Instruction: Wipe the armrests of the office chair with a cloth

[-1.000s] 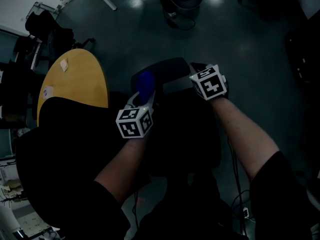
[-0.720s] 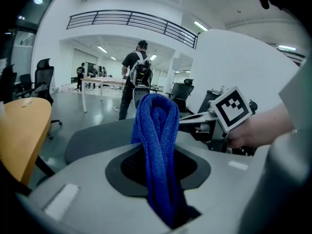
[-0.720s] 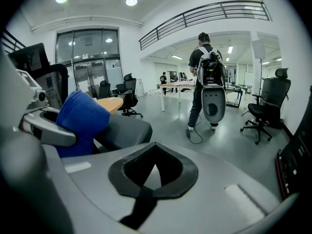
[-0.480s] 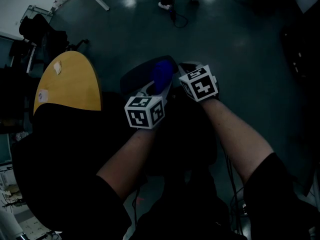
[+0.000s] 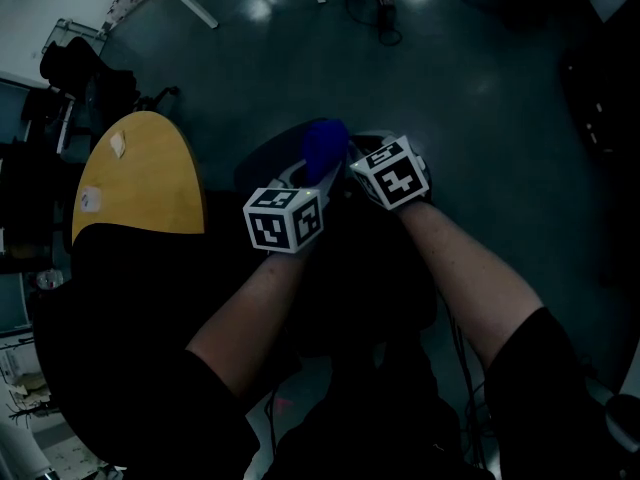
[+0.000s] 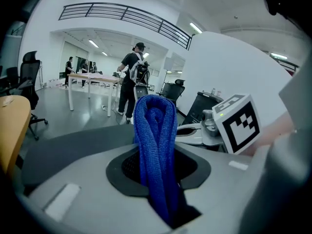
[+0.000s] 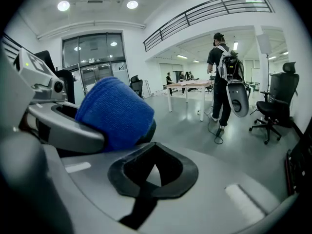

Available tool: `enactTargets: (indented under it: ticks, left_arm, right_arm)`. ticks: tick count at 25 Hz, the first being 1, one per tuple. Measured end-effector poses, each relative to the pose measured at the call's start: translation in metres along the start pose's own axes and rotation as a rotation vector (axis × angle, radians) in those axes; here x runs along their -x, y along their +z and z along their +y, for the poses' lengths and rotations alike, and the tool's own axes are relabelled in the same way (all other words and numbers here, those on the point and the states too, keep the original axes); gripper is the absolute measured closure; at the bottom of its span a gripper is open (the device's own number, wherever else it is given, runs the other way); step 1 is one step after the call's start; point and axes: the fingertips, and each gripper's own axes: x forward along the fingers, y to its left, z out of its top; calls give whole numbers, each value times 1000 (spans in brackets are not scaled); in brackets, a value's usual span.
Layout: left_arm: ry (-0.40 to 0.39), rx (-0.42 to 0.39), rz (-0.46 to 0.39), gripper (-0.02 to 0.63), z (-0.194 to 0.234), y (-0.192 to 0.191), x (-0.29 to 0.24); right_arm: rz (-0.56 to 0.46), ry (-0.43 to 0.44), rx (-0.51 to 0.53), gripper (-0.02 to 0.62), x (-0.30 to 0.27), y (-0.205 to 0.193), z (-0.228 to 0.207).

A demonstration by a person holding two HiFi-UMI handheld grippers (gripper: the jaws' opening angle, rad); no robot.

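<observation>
Left gripper clamped on folded blue cloth, over dark armrest, contact not discernible | right gripper jaws together, empty, just beside cloth | chair mostly lost in shadow | glossy grey floor, yellow table at left

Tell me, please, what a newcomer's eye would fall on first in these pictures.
The bright blue folded knitted cloth stands out most, pinched in the shut left claw near the middle of the dark head view. Next comes the yellow rounded wooden tabletop at that view's left. The right claw is shut on nothing, close beside the cloth.
</observation>
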Motion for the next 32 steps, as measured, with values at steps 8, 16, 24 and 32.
enactTargets:
  ticks: [8,16,24,32]
  left_arm:
    - [151,-12,-123,479,74,50,59]
    - [398,-37,-14,480,182,27,120]
    - [452,-48,83,480,207,-6,121]
    - [334,-221,144,480,163,16,69]
  right_arm:
    - [31,-41,59,592,-4,13,-22]
    - [54,-5,115,592,-22,20,-7]
    - [67,6,134,592,-27,25,2]
    - [59,-1,135,594,-25,29,5]
